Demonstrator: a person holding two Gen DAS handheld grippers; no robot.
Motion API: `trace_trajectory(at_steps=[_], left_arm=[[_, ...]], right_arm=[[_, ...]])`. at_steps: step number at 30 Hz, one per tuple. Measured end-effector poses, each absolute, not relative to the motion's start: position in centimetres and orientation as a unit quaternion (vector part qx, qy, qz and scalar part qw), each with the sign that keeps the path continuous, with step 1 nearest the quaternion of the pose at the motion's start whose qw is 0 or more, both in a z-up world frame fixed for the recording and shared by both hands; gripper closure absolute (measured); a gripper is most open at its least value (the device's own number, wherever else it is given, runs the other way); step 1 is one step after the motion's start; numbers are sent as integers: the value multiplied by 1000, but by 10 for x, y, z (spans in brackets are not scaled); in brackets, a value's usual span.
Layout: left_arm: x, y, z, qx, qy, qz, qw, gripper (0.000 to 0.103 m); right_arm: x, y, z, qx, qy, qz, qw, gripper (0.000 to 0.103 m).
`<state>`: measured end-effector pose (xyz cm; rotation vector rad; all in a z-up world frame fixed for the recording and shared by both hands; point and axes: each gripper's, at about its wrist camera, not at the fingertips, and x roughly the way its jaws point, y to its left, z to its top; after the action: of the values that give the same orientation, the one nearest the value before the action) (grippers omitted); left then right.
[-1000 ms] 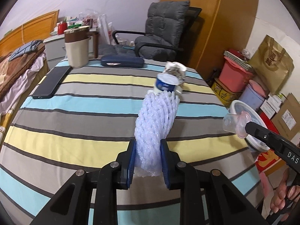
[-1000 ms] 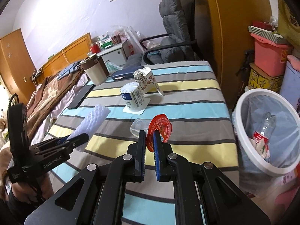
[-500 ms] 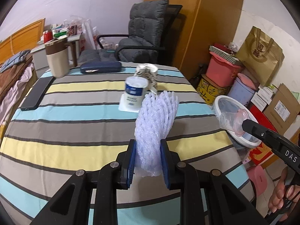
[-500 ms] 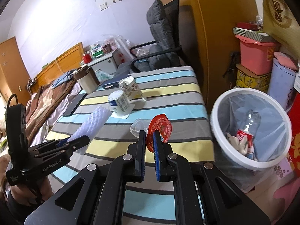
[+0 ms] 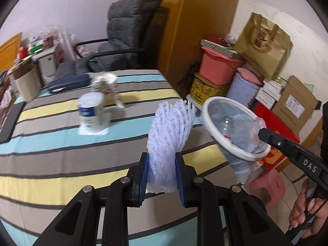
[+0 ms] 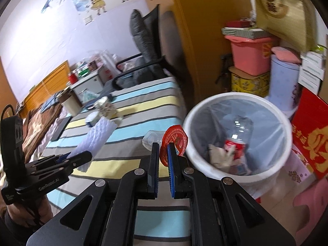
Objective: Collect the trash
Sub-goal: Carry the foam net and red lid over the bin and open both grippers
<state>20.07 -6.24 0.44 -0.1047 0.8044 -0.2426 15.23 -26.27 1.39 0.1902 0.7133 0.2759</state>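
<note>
My left gripper point(image 5: 161, 165) is shut on a white foam net sleeve point(image 5: 171, 131), held above the striped table point(image 5: 51, 143). In the right wrist view my right gripper point(image 6: 163, 150) is shut on a clear plastic cup with a red foil lid point(image 6: 174, 141); the same cup point(image 5: 240, 131) shows in the left wrist view in front of the bin. The white trash bin point(image 6: 207, 106) with a clear liner stands on the floor just right of the table, holding a plastic bottle point(image 6: 237, 137) and crumpled paper. A white tub point(image 5: 92, 112) and a crumpled paper cup point(image 5: 105, 85) stay on the table.
A dark case point(image 5: 69, 83), a beige jug point(image 5: 24, 84) and a phone point(image 5: 10, 123) lie at the table's far and left side. A grey chair point(image 5: 121, 47) stands behind it. Pink tubs, boxes, a gold bag point(image 5: 264, 45) and a pink stool point(image 5: 268, 186) crowd the floor around the bin.
Both grippers have swung to the right, from over the table toward the bin, each keeping its load. The bin now fills much more of the right wrist view.
</note>
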Motion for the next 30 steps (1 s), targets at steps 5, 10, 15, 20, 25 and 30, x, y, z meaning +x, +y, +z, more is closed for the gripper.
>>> trace_trajectory(at_steps=[5, 10, 15, 20, 25, 30], left_arm=[[214, -93, 6, -40, 391, -148, 908, 78], [230, -124, 3, -31, 398, -178, 899, 78], [246, -150, -2, -21, 405, -201, 891, 78], [262, -170, -10, -16, 415, -217, 883, 78], [276, -186, -18, -12, 424, -233, 875, 77], [286, -198, -27, -7, 433, -245, 868, 77]], right_arm=[[154, -291, 10, 108, 348, 102, 926, 93], [156, -310, 3, 117, 354, 76, 925, 93], [159, -324, -6, 127, 363, 55, 921, 93], [163, -331, -14, 131, 374, 45, 917, 93], [167, -337, -21, 132, 386, 38, 912, 93], [171, -342, -26, 134, 396, 32, 908, 93]])
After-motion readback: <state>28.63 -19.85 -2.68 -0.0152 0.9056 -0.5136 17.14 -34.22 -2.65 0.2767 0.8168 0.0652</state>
